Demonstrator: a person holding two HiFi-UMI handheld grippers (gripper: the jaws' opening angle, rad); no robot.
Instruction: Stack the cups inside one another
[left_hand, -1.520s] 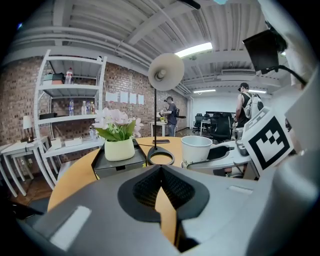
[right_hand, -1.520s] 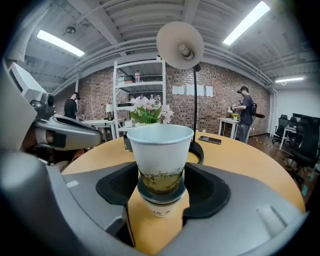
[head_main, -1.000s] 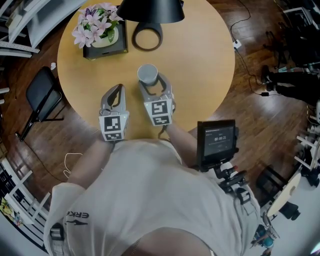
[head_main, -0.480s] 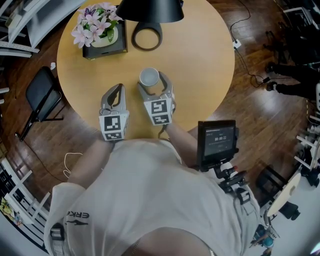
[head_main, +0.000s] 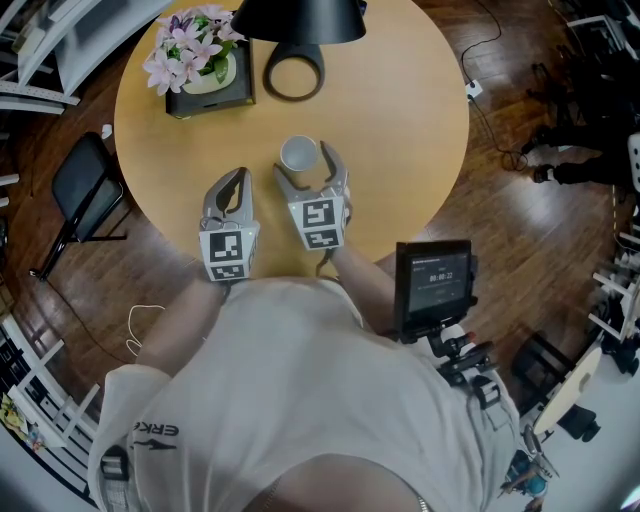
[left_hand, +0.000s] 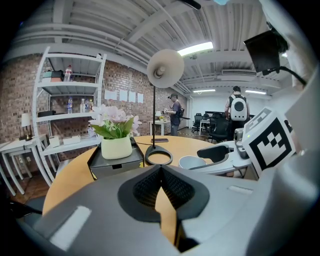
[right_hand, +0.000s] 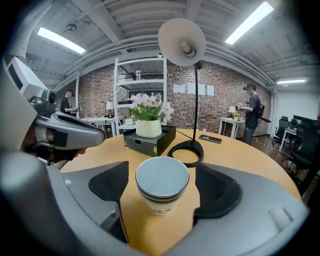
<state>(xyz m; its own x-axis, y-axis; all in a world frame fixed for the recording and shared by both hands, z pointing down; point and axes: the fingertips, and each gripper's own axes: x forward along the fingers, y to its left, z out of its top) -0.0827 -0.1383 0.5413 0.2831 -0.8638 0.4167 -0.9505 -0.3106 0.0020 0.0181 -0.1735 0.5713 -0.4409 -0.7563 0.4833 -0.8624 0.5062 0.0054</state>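
Now | right gripper (right_hand: 163, 187) just spreading around cups (right_hand: 162, 179), nesting unseen overhead | left gripper (left_hand: 160, 169) closed

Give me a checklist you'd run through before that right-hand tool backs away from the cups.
1. Cups nested: the paper cup stack shows one rim just under another: ok.
2. Stack upright on the round table: ok.
3. Right gripper let go: its jaws have just been opening, and both pads stand apart from the stack between them: ok.
4. Left gripper out of the way: jaws together, nothing in them, beside the right one: ok.
5. Number of cups in the stack: cannot tell.
6. Lamp base clear of the stack: ok, it lies beyond, apart.
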